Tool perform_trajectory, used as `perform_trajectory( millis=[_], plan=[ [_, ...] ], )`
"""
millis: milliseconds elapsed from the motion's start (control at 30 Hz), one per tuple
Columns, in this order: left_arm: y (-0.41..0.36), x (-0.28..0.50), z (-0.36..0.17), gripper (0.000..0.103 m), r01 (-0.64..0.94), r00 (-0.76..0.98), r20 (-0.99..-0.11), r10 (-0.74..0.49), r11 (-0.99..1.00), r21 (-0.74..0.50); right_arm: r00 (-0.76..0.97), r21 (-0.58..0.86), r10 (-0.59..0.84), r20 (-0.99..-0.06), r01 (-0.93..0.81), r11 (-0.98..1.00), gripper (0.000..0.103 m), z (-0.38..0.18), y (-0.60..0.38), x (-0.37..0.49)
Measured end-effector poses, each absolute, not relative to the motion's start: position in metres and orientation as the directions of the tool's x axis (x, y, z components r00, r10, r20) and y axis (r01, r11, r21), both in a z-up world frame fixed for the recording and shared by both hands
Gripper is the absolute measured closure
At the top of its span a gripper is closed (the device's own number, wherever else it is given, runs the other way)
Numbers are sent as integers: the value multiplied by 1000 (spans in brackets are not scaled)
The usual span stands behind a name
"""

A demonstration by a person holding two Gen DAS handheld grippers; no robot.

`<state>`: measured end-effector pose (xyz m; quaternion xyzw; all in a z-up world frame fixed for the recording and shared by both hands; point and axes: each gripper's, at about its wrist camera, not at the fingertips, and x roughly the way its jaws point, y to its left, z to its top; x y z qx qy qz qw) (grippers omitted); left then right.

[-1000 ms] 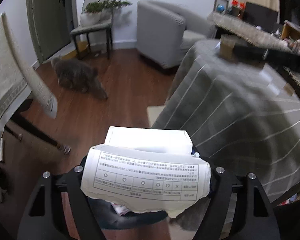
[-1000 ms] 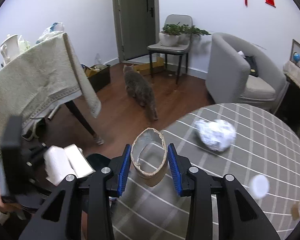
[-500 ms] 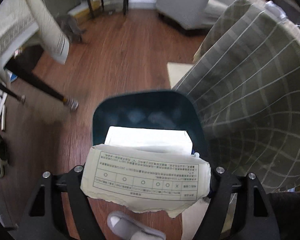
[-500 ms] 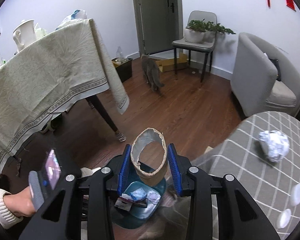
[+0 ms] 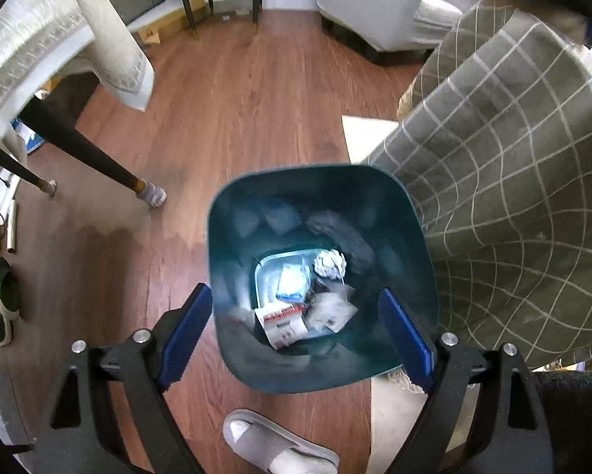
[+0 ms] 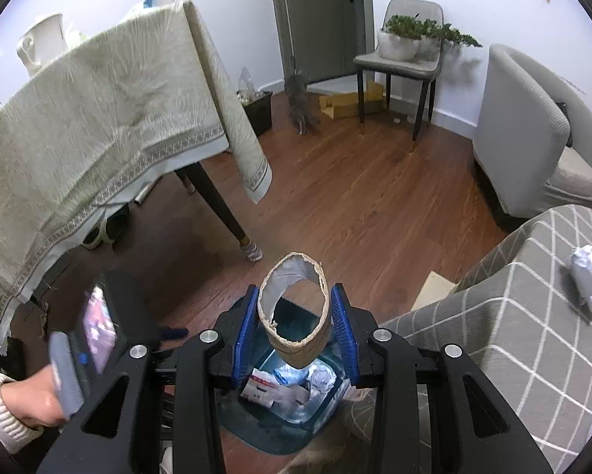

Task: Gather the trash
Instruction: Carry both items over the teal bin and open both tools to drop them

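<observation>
The squashed brown cardboard tube (image 6: pixel 294 318) sat in the lower middle of the right wrist view, pinched on both sides by the blue pads (image 6: pixel 245 333) of the right gripper (image 6: pixel 296 335), its open end facing the camera. Directly beneath it in that view lay the dark teal plastic bin (image 6: pixel 256 430), already holding a white and red printed carton (image 6: pixel 270 389) and some crumpled white paper.

In the left wrist view the same bin (image 5: pixel 323 276) filled the centre, seen from above. The left gripper (image 5: pixel 296 328) hung over its mouth with its jaws spread wide and nothing between them; they had just been opening. At the bin's bottom were a crumpled white paper ball (image 5: pixel 329 262), the carton and flat packets.

A grey checked tablecloth (image 5: pixel 505 197) draped beside the bin's right rim, and a crumpled foil ball (image 6: pixel 590 278) waited on it at the right edge of the right wrist view. A slippered foot (image 5: pixel 276 446) stood just below the bin.

Judging from this, the tube was the next drop. It was light and dented, so it might stick to one pad or tumble sideways on release, striking the rim or the hanging cloth and landing on the wooden floor (image 5: pixel 236 110). With both grippers crowded over one opening, they could also knock together.
</observation>
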<state>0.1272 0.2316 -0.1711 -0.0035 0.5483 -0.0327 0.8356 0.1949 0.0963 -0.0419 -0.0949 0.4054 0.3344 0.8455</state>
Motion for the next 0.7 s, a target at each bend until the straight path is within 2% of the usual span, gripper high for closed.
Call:
perform_trajectory(
  millis=[500, 700],
  plan=[
    [260, 115, -83, 26, -25, 603, -797, -27, 998, -52, 354, 111, 425, -833, -646, 756, 66, -95, 123, 199],
    [271, 110, -50, 33, -33, 668, -742, -64, 993, -116, 294, 132, 404, -866, -647, 751, 66, -124, 132, 198]
  ],
)
